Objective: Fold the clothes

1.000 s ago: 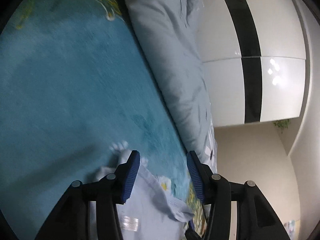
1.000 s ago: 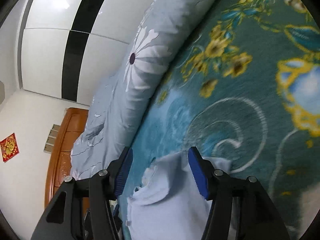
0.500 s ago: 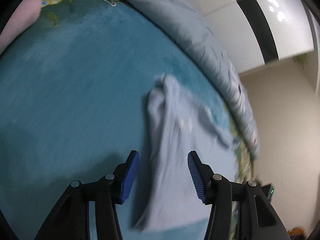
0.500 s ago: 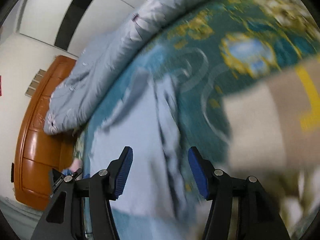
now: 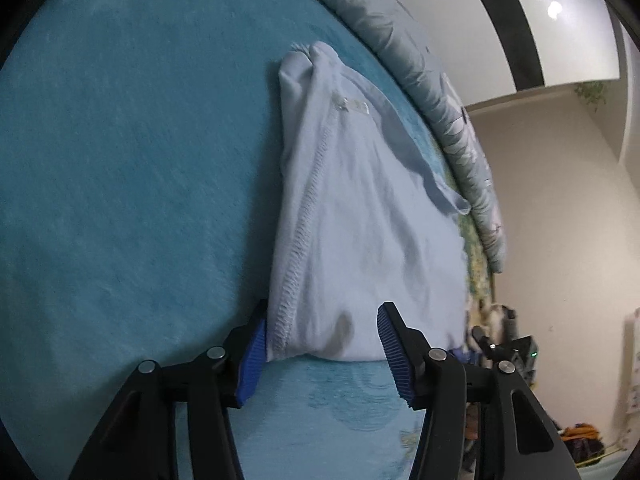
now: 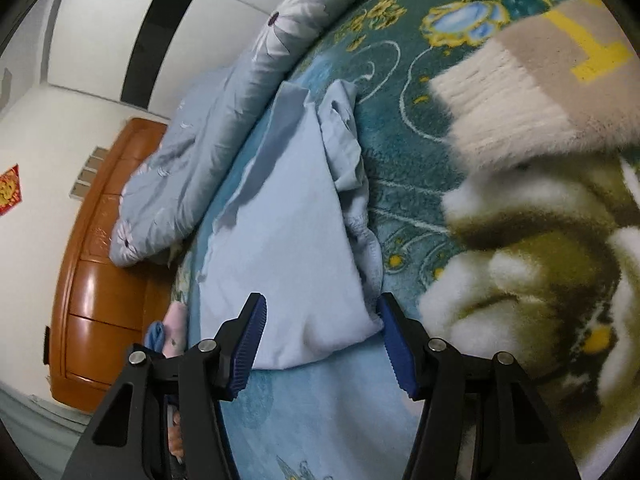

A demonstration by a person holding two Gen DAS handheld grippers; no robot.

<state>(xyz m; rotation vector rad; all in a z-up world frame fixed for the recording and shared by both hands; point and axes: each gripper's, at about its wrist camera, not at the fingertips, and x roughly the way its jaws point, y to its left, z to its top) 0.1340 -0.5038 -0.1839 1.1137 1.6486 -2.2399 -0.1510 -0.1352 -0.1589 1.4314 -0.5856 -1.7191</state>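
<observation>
1. Since a second ago, both your grippers have swung away from the far end of the bed, so the whole pale blue garment (image 5: 360, 216) now lies ahead of them rather than only its upper edge.
2. Your teal plush blanket (image 5: 128, 168) carries everything; it is fleecy, plain on the left, with yellow and blue flowers (image 6: 460, 20) on the right. Its edges are cut off by both lenses.
3. A grey floral duvet (image 6: 208, 140) lies bunched along the blanket's far edge, its end near the wooden headboard (image 6: 88, 288).
4. The garment is thin, soft knit, folded lengthwise into a long wedge, with an overlock seam (image 5: 308, 208) showing on one side and a small label (image 5: 354, 106) near the top. It lies along the blanket's far edge, just beside the duvet.
5. A fuzzy beige, white and olive textile (image 6: 540, 200) fills the right side, blurred and hard to identify.
6. Your left gripper (image 5: 322, 354) stands moderately wide, straddling the garment's near corner; whether its ribbed blue pads (image 5: 252, 360) touch cloth, you cannot tell.
7. Your right gripper (image 6: 320, 348) is closing, with the garment's other near corner between its jaws, not yet pinched.
</observation>
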